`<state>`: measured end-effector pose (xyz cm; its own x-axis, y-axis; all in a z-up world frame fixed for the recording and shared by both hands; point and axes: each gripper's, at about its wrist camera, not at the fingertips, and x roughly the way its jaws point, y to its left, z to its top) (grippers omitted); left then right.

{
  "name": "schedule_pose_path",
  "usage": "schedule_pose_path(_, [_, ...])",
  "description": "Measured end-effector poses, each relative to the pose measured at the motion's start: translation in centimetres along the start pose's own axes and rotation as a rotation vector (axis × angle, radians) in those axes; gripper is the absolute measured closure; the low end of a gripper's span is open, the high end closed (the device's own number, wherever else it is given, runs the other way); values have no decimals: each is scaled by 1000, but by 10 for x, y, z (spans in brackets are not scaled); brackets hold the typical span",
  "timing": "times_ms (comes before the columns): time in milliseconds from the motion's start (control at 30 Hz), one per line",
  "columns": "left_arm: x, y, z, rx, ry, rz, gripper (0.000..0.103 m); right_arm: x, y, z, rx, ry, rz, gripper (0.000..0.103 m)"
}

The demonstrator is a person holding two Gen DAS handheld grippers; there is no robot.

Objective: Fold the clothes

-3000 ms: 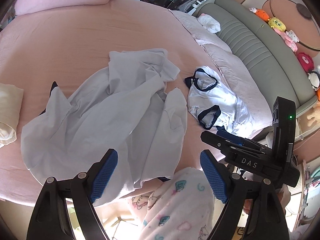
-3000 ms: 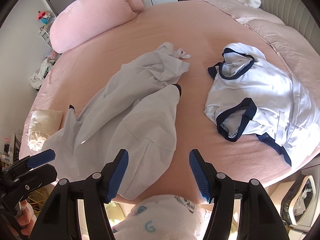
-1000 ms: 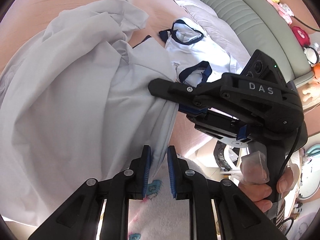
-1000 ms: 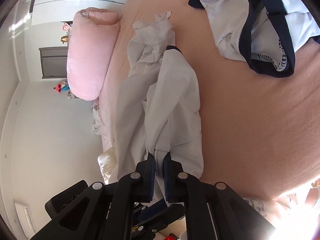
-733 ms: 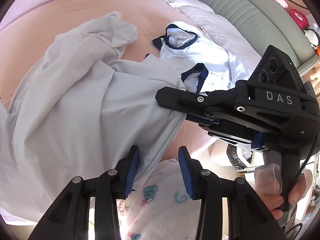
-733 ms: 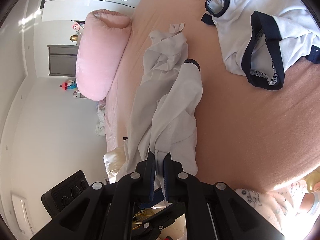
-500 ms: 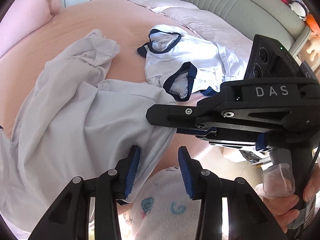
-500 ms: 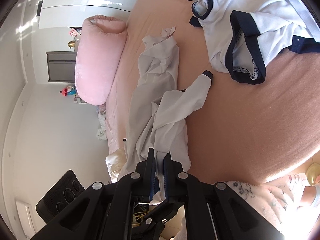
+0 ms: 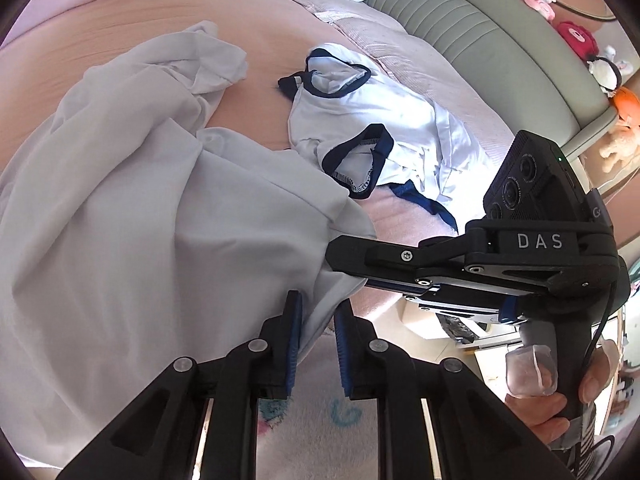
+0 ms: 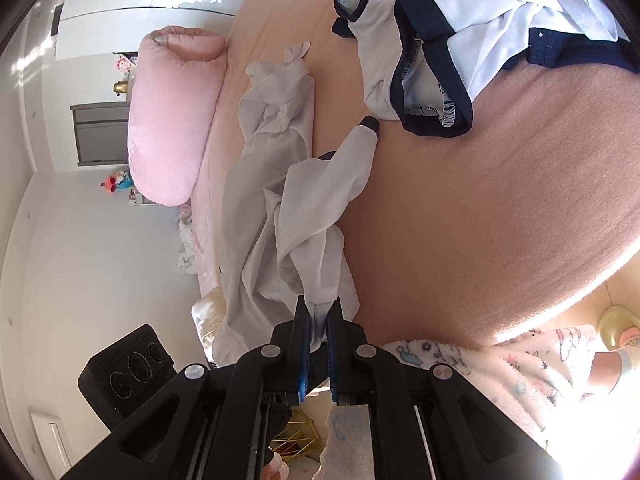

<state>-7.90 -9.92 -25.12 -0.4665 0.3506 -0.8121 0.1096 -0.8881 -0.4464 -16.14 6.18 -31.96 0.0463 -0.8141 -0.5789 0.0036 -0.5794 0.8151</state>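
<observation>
A light grey garment (image 9: 140, 220) lies crumpled on the pink bed (image 10: 500, 208). My right gripper (image 10: 318, 332) is shut on its near edge, and the cloth rises bunched from the pads. In the left wrist view the right gripper (image 9: 336, 270) comes in from the right and grips the same hem. Just below it, my left gripper (image 9: 318, 340) has the hem hanging between its blue pads (image 9: 294, 340). Its jaws are closing, and a narrow gap still shows beside the cloth. A white garment with navy trim (image 9: 360, 120) lies further right on the bed.
A pink bolster (image 10: 172, 120) lies at the far side of the bed. A padded grey-green headboard (image 9: 460, 20) with plush toys (image 9: 572, 36) runs along the right. The person's pink fleece clothing (image 9: 320, 420) presses against the bed's near edge.
The left jaws widened off the hem, then narrowed around it again. The right gripper drew its hold sideways along the bed edge, pulling the grey sleeve out longer.
</observation>
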Motion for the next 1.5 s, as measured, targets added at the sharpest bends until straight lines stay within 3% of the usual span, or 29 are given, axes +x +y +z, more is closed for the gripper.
schedule_pose_path(33, [0,0,0,-3,1,-7,89,1,0,2,5,5,-13,96])
schedule_pose_path(67, [0,0,0,-6,2,-15,89,3,1,4,11,10,-26,86])
schedule_pose_path(100, [0,0,0,-8,3,-20,89,4,0,7,18,18,-41,63])
schedule_pose_path(167, [0,3,0,-18,5,-34,89,4,-3,13,22,13,-61,45])
schedule_pose_path(400, [0,17,0,-91,17,-94,89,-1,-7,30,57,-13,14,45])
schedule_pose_path(800, [-2,20,-2,-100,32,-109,89,47,-2,46,50,27,-50,45])
schedule_pose_path(867, [-4,21,-2,-101,33,-104,89,54,0,47,39,22,-52,51])
schedule_pose_path(900, [-4,22,-2,-102,32,-100,89,57,2,46,35,20,-63,74])
schedule_pose_path(967, [-6,23,-2,-103,30,-86,89,60,4,44,26,19,-87,98])
schedule_pose_path(1133, [-8,24,-1,-105,41,-25,89,52,15,34,-18,-32,-85,98])
schedule_pose_path(1233, [-5,18,2,-87,93,88,85,42,29,29,-84,-82,-80,99])
schedule_pose_path(1367, [-10,2,4,-19,88,228,45,33,38,29,-108,-121,-88,99])
schedule_pose_path(1433, [-16,-7,5,17,69,271,41,26,43,27,-128,-154,-117,100])
schedule_pose_path(1500, [-20,-16,7,45,53,266,41,13,46,27,-175,-192,-159,100])
